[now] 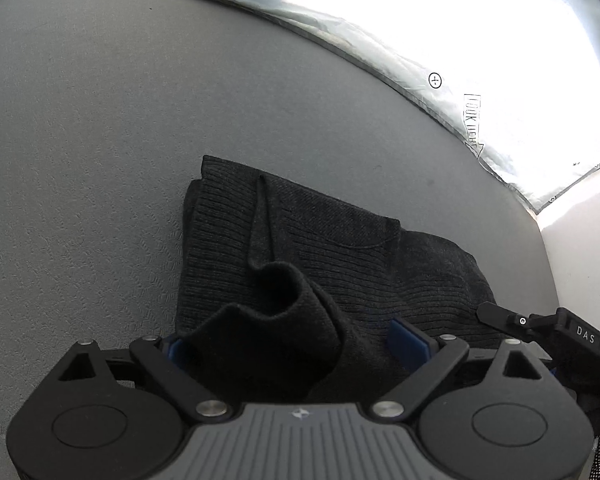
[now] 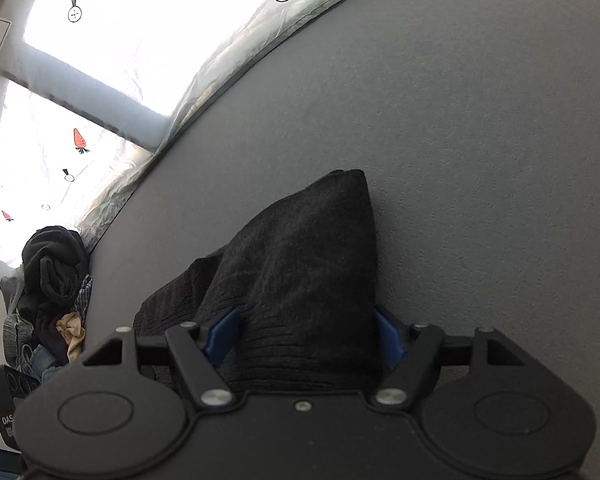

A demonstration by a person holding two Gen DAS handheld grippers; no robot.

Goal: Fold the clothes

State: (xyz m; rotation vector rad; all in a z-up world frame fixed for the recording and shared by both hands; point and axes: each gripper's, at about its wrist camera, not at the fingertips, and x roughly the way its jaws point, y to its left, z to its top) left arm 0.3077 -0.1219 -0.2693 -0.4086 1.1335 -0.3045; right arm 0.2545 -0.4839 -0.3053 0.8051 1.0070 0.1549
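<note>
The left gripper point(image 1: 296, 344) is standing wide, a raised fold of the dark knit garment point(image 1: 300, 240) bulging between its blue pads point(image 1: 410, 342); whether they press it I cannot tell. The right gripper point(image 2: 306, 334) is likewise straddling the garment's end. The garment is lying on the grey surface point(image 1: 100, 140), with a clothes pile point(image 2: 52, 292) beyond that surface's edge.

Both wrist views close over sweater point(image 1: 300, 248) (shared)

- Grey table point(image 1: 100, 120), finely textured.
- Dark knit garment point(image 1: 320, 240) lies folded on it.
- Printed curtain point(image 2: 228, 60) touches its far edge.
</note>
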